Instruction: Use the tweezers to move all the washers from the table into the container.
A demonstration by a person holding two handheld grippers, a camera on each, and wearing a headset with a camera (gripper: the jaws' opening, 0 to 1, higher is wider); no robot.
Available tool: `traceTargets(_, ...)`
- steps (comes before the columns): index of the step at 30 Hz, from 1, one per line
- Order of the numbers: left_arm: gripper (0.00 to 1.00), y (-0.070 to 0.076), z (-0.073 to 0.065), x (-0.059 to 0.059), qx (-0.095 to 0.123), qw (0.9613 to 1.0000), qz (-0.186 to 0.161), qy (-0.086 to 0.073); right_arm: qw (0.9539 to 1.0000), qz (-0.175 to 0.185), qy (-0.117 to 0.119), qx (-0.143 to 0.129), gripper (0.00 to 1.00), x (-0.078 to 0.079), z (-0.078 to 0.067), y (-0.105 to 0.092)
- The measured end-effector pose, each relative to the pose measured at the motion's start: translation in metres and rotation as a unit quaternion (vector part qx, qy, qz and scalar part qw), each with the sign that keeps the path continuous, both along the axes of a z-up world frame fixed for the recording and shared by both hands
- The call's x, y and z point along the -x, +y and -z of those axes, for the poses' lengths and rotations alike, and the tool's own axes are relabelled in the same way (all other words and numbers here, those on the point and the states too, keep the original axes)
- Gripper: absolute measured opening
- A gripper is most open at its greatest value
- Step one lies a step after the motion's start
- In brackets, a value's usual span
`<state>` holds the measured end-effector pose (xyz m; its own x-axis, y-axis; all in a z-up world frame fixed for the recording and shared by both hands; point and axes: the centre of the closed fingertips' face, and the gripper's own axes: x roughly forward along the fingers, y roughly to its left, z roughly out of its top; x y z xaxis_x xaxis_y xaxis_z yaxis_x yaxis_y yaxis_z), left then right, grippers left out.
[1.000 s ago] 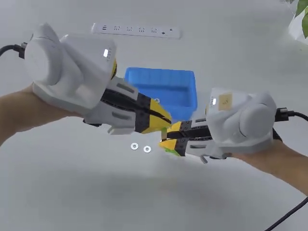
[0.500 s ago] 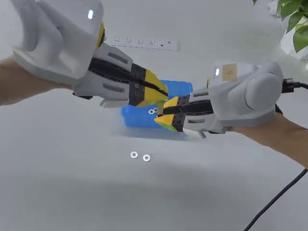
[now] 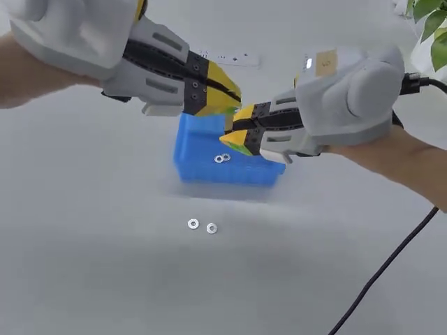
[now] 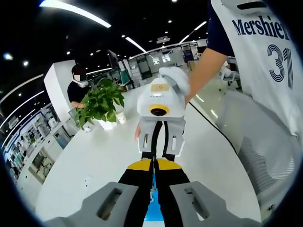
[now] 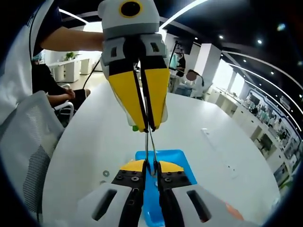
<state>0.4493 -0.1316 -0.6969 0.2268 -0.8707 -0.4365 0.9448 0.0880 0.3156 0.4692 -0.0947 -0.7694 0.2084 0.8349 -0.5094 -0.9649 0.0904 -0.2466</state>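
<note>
A blue container (image 3: 199, 167) sits mid-table with two washers (image 3: 222, 158) inside. Two more washers (image 3: 202, 225) lie on the table in front of it. My left gripper (image 3: 234, 98) and right gripper (image 3: 230, 136) meet tip to tip above the container. In the right gripper view, thin metal tweezers (image 5: 150, 146) run from the left gripper (image 5: 147, 128) into the right gripper (image 5: 150, 168); both are shut on them. The container (image 5: 168, 158) lies below, with the table washers (image 5: 103, 177) to its left. The left gripper (image 4: 154, 164) faces the right gripper (image 4: 161, 109).
A white power strip (image 3: 234, 59) lies at the table's far side. A potted plant (image 3: 427, 24) stands at the far right corner. A black cable (image 3: 380, 276) trails from the right gripper across the near right. Another person (image 4: 78, 80) stands behind a plant (image 4: 99, 104).
Both grippers have lifted from just beside the two table washers to a spot above the container, still tip to tip. The head camera has shifted too.
</note>
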Motion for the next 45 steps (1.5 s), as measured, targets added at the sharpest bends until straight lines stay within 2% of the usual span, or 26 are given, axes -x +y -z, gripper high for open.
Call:
traceTargets(6,0.05,-0.003,0.008,-0.013,-0.003,1.0000,0.001,-0.005,1.0000,0.006,0.001,0.003,0.10,-0.012,0.007,-0.003)
traceTargets(10,0.05,-0.004,0.014,-0.021,-0.005,1.0000,0.001,-0.001,0.9999,0.014,0.004,0.006,0.10,-0.020,0.014,-0.006)
traceTargets(15,0.05,-0.005,0.025,-0.031,-0.005,1.0000,0.000,0.007,0.9997,0.017,0.005,0.019,0.10,-0.029,0.025,-0.009)
traceTargets(22,0.05,-0.006,0.044,-0.047,-0.008,0.9996,-0.005,0.025,0.9989,0.029,0.022,0.029,0.10,-0.041,0.044,-0.013)
traceTargets(30,0.05,-0.008,0.069,-0.051,-0.021,0.9985,-0.007,0.050,0.9971,0.030,0.046,0.054,0.10,-0.042,0.069,-0.013)
traceTargets(36,0.05,-0.007,0.074,-0.055,-0.014,0.9979,-0.016,0.061,0.9956,0.042,0.064,0.053,0.10,-0.044,0.075,-0.014)
traceTargets(39,0.05,-0.008,0.077,-0.056,-0.009,0.9977,-0.018,0.065,0.9953,0.048,0.063,0.056,0.10,-0.046,0.077,-0.015)
traceTargets(45,0.05,-0.013,0.086,-0.056,-0.017,0.9970,-0.015,0.073,0.9937,0.055,0.072,0.066,0.10,-0.046,0.085,-0.016)
